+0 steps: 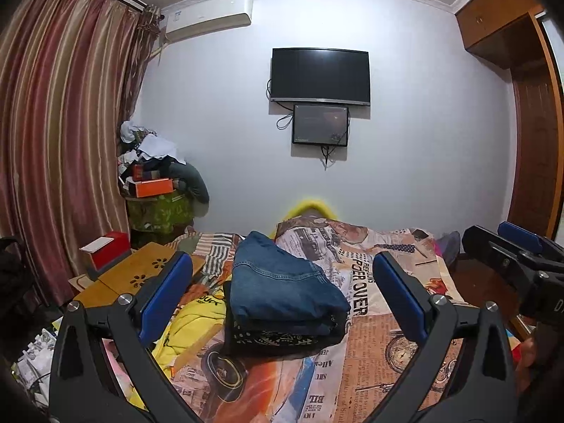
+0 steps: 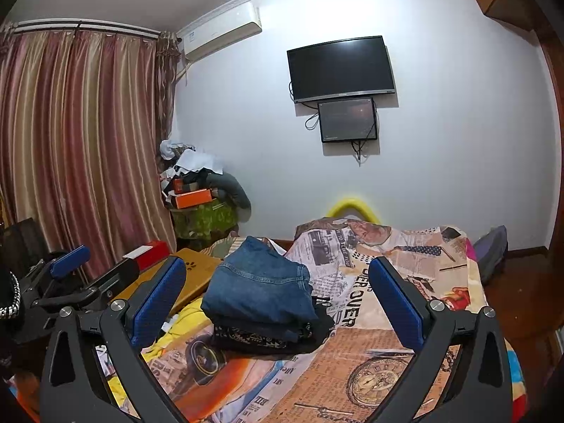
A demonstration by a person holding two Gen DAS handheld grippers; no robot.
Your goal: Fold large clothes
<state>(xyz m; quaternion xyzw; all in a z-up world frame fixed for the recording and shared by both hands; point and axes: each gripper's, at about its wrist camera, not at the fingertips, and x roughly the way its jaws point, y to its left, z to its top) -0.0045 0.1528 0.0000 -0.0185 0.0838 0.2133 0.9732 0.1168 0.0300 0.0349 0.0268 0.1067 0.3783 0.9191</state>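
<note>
A stack of folded clothes lies on the bed, with folded blue jeans (image 1: 282, 282) on top of dark patterned garments (image 1: 285, 338); the jeans also show in the right wrist view (image 2: 261, 289). A yellow garment (image 1: 190, 331) lies crumpled left of the stack. My left gripper (image 1: 282, 299) is open and empty, held above the bed in front of the stack. My right gripper (image 2: 278, 303) is open and empty, beside it to the right; its blue pads (image 1: 521, 241) show at the right edge of the left wrist view.
The bed has a newspaper-print cover (image 1: 380, 331). A wooden lap table (image 1: 141, 275) with a red box (image 1: 109, 246) lies at the bed's left. Curtains (image 1: 63, 134), a cluttered pile (image 1: 158, 176), a wall TV (image 1: 320, 75) and a wardrobe (image 1: 528, 105) surround the bed.
</note>
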